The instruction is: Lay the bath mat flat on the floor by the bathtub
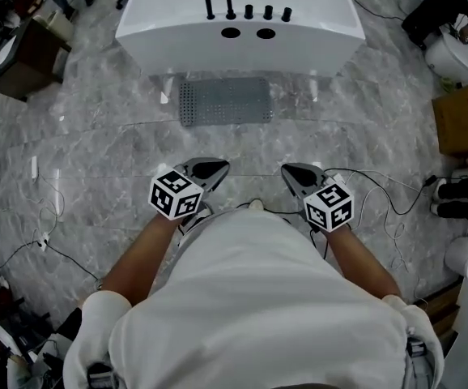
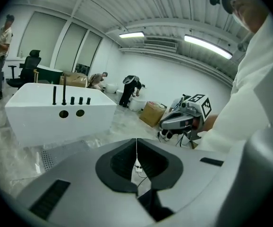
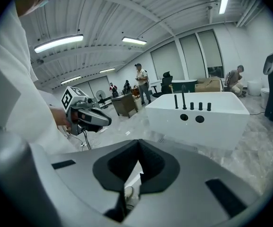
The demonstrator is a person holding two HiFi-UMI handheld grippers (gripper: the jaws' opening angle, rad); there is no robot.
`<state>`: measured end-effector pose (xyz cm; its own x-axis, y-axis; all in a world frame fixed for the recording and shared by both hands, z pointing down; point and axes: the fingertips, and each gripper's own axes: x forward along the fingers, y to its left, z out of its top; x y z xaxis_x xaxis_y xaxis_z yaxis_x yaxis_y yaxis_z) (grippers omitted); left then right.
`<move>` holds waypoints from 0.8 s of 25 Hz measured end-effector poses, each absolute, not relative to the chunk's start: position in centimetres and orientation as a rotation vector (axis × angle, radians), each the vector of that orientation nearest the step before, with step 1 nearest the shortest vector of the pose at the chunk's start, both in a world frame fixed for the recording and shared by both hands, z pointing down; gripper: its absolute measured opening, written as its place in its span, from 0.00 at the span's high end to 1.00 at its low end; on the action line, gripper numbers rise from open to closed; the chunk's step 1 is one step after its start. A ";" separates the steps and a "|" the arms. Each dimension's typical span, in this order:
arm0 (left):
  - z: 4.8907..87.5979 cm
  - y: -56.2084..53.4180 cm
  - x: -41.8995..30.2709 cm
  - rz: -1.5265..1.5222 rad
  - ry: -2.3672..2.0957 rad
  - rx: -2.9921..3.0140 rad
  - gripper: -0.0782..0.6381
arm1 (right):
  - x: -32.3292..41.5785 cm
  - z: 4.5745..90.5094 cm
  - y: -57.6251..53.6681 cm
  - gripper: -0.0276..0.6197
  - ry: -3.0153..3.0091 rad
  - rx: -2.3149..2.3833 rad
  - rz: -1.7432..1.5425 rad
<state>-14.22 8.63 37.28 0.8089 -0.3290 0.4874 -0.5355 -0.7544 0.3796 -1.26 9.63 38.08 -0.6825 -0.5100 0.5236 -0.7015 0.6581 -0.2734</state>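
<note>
The bath mat [image 1: 224, 101] lies flat on the floor [image 1: 104, 152] beside the bathtub [image 1: 242, 39], so the left tool [image 1: 213, 168] and right tool [image 1: 292, 172], both pressed together and empty, hang idle at the person's waist.

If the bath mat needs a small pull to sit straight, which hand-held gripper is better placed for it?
Left, slightly. The bath mat lies flat by the bathtub, more in front of the left hand-held gripper than of the right hand-held gripper. Both are shut and empty.
</note>
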 end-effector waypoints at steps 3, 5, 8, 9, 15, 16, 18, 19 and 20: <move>35.6 9.0 -16.7 0.503 -0.664 2.483 0.86 | -3.6 37.3 9.7 0.94 -2.472 0.925 0.626; 35.1 9.4 -18.8 0.496 -0.679 2.474 0.86 | -5.3 36.6 9.7 0.94 -2.479 0.918 0.613; 34.9 10.0 -21.6 0.484 -0.689 2.463 0.86 | -7.7 35.8 9.4 0.94 -2.483 0.916 0.588; 34.9 10.1 -22.6 0.479 -0.692 2.463 0.86 | -8.5 35.6 9.4 0.94 -2.481 0.917 0.580; 34.1 11.3 -27.7 0.445 -0.707 2.465 0.86 | -13.2 34.7 10.3 0.94 -2.467 0.916 0.551; 34.1 11.4 -28.4 0.441 -0.707 2.466 0.86 | -13.9 34.7 10.4 0.94 -2.463 0.916 0.546; 34.0 11.7 -29.8 0.430 -0.706 2.464 0.86 | -15.4 34.6 10.7 0.94 -2.457 0.915 0.545; 33.9 11.8 -30.5 0.426 -0.706 2.463 0.86 | -16.2 34.5 10.8 0.94 -2.454 0.913 0.546; 34.0 12.0 -31.2 0.423 -0.705 2.464 0.86 | -17.0 34.5 10.9 0.94 -2.452 0.910 0.545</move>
<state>-31.21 11.95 33.96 0.8141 -0.3933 0.4273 -0.5620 -0.7187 0.4093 -17.01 10.88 34.55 -0.6721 -0.4990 0.5470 -0.6838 0.7017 -0.2000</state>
